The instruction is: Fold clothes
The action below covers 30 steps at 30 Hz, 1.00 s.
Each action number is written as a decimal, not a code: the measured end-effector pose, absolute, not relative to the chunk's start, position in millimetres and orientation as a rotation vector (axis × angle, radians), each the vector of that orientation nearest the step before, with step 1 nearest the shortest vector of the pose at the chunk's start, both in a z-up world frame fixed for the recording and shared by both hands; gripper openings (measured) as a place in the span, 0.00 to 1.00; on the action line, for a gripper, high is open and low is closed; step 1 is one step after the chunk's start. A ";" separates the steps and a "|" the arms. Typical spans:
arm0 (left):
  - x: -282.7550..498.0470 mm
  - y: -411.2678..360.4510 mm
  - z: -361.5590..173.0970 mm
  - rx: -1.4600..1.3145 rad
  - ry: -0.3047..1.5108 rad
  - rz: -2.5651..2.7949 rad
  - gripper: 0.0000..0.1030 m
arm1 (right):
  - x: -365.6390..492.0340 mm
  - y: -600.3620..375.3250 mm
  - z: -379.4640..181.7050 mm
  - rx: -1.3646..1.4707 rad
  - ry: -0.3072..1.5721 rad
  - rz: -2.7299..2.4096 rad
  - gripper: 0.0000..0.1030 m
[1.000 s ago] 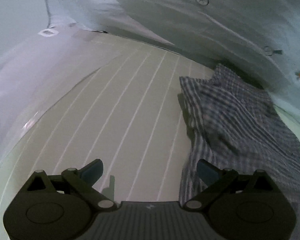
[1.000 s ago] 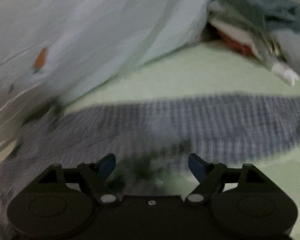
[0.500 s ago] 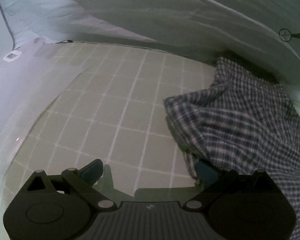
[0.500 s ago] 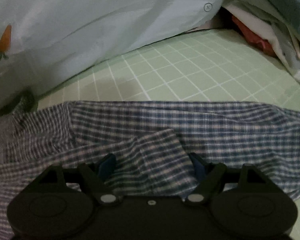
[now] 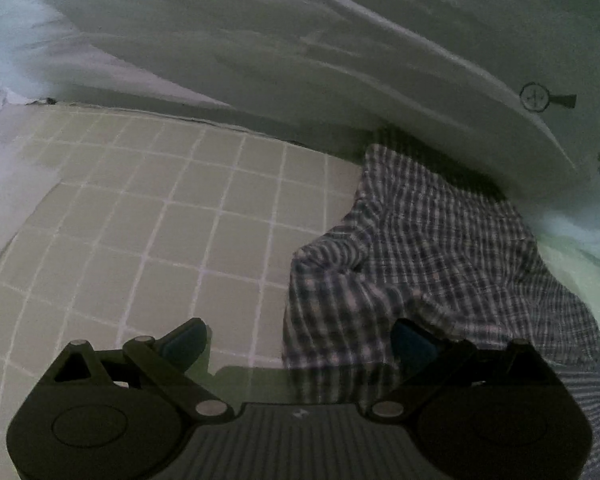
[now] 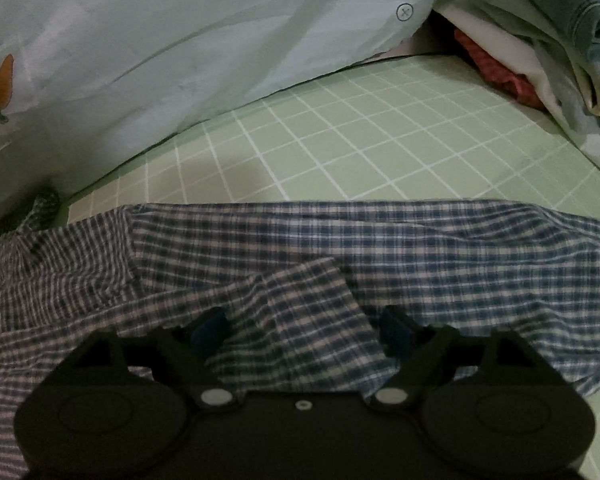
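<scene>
A blue and white checked shirt (image 6: 380,248) lies crumpled on a green mat with white grid lines (image 6: 360,148). The right gripper (image 6: 304,330) hangs low over the shirt. Its fingers (image 6: 210,326) stand wide apart and have just been opening a bit more. A raised fold of the shirt sits between them, but they do not squeeze it. The left gripper (image 5: 298,342) is at the left edge of the same shirt (image 5: 440,260). Its fingers (image 5: 184,342) are wide too, one over the bare mat (image 5: 160,220) and one over the cloth, holding nothing. Behind the shirt hangs a big pale sheet with a little carrot picture (image 6: 0,84). A pile of other clothes (image 6: 540,40) sits at the far right of the mat.
</scene>
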<state>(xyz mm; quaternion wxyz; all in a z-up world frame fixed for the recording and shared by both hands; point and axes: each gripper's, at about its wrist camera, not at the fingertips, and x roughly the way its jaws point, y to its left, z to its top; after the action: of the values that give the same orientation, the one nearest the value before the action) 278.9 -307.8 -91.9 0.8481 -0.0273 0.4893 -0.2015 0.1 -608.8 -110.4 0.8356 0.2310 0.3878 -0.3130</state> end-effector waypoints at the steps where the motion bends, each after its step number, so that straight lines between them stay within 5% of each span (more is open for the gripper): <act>1: 280.2 -309.6 -92.6 -0.059 1.027 -0.436 0.89 | 0.3 -608.8 -110.7 0.485 0.823 -0.661 0.84; 5: 283.8 -314.1 -94.2 -0.069 1.016 -0.480 0.61 | 2.1 -608.2 -111.1 0.470 0.833 -0.648 0.84; 8: 286.9 -315.6 -95.2 -0.081 1.019 -0.496 0.28 | 3.0 -607.4 -108.9 0.457 0.828 -0.610 0.66; 9: 287.9 -316.1 -95.3 -0.080 1.019 -0.490 0.20 | 3.2 -607.6 -108.2 0.457 0.825 -0.595 0.47; 10: 288.8 -316.6 -95.5 -0.079 1.019 -0.484 0.08 | 2.6 -609.1 -107.3 0.475 0.817 -0.570 0.17; 11: 289.4 -316.5 -94.6 -0.081 1.012 -0.480 0.05 | 1.9 -610.7 -106.4 0.493 0.808 -0.546 0.07; 24: 294.1 -349.9 -71.1 -0.053 0.852 -0.439 0.02 | 16.1 -654.4 -9.5 0.336 0.458 -0.604 0.04; 30: 295.5 -354.6 -117.3 -0.064 0.935 -0.354 0.03 | 41.2 -661.1 -64.5 0.248 0.647 -0.632 0.04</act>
<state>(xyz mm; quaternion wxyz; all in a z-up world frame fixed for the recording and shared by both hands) 295.5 -354.6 -117.3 0.8771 -0.0306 0.4483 -0.1697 41.2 -661.1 -64.5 0.8921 0.1196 0.3118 -0.3043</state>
